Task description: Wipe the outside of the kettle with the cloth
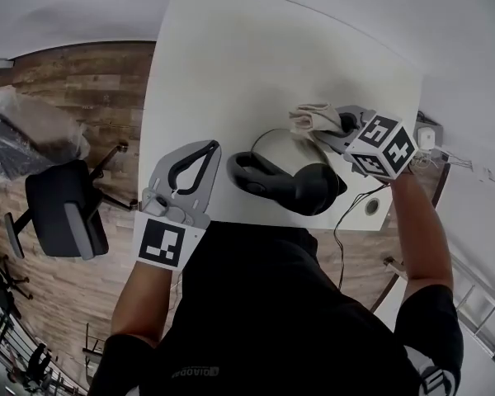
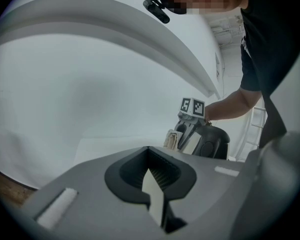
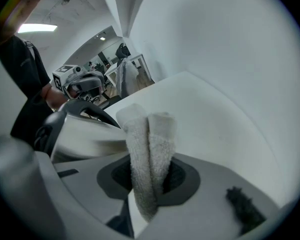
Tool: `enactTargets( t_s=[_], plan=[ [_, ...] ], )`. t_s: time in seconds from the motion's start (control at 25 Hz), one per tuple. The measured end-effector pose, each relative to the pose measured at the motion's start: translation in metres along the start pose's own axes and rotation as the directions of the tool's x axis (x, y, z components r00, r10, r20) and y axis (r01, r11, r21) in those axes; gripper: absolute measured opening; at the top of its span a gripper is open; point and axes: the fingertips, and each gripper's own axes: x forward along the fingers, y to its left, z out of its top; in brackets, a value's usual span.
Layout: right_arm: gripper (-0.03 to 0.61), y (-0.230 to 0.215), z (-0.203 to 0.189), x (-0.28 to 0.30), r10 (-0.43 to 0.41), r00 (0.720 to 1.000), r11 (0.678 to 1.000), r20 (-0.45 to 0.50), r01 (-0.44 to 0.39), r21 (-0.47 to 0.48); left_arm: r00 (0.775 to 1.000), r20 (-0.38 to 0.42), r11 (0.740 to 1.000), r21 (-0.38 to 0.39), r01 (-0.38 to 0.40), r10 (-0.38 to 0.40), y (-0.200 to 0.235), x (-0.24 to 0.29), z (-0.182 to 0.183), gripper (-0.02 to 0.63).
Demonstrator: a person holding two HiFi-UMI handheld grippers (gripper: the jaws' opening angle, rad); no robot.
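Observation:
A steel kettle with a black handle stands near the front edge of the white table. A folded off-white cloth is pinched in my right gripper, which holds it against the kettle's far right side. In the right gripper view the cloth sticks up out of the shut jaws, with the kettle just to its left. My left gripper hovers to the left of the kettle, shut and empty. Seen from the left gripper, the kettle is ahead to the right.
A black office chair stands on the wooden floor left of the table. A cable hangs off the table's front right, beside a round grommet hole. A white plug block sits at the right edge.

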Motion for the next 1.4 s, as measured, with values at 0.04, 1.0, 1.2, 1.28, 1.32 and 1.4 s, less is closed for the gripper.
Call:
enactTargets(
  t_s=[0.04, 1.0, 1.2, 1.28, 1.32, 1.4],
  plan=[
    [0.091, -0.001, -0.001, 0.006, 0.011, 1.0, 1.0, -0.012, -0.011, -0.006, 1.0, -0.001, 1.0, -0.001, -0.003, 0.003, 0.0, -0.001, -0.001, 0.006],
    [0.091, -0.026, -0.017, 0.081, 0.1, 0.973, 0.991, -0.208, -0.116, -0.066, 0.994, -0.023, 0.993, -0.044, -0.109, 0.108, 0.012, -0.035, -0.025, 0.006],
    [0.091, -0.026, -0.016, 0.079, 0.092, 0.979, 0.993, -0.181, -0.104, -0.06, 0.99, -0.022, 0.989, -0.045, -0.139, 0.138, 0.013, -0.04, -0.024, 0.006],
    [0.091, -0.025, -0.015, 0.075, 0.095, 0.985, 0.994, -0.144, -0.103, -0.047, 0.988, -0.021, 0.987, -0.04, -0.154, 0.153, 0.015, -0.043, -0.022, 0.006],
    [0.091, -0.024, -0.014, 0.071, 0.096, 0.988, 0.994, -0.118, -0.101, -0.038, 0.987, -0.022, 0.986, -0.037, -0.161, 0.16, 0.017, -0.045, -0.021, 0.006],
    [0.091, -0.023, -0.011, 0.06, 0.088, 0.995, 0.996, -0.056, -0.089, -0.021, 0.985, -0.024, 0.985, -0.03, -0.17, 0.169, 0.019, -0.047, -0.019, 0.006]
  ],
)
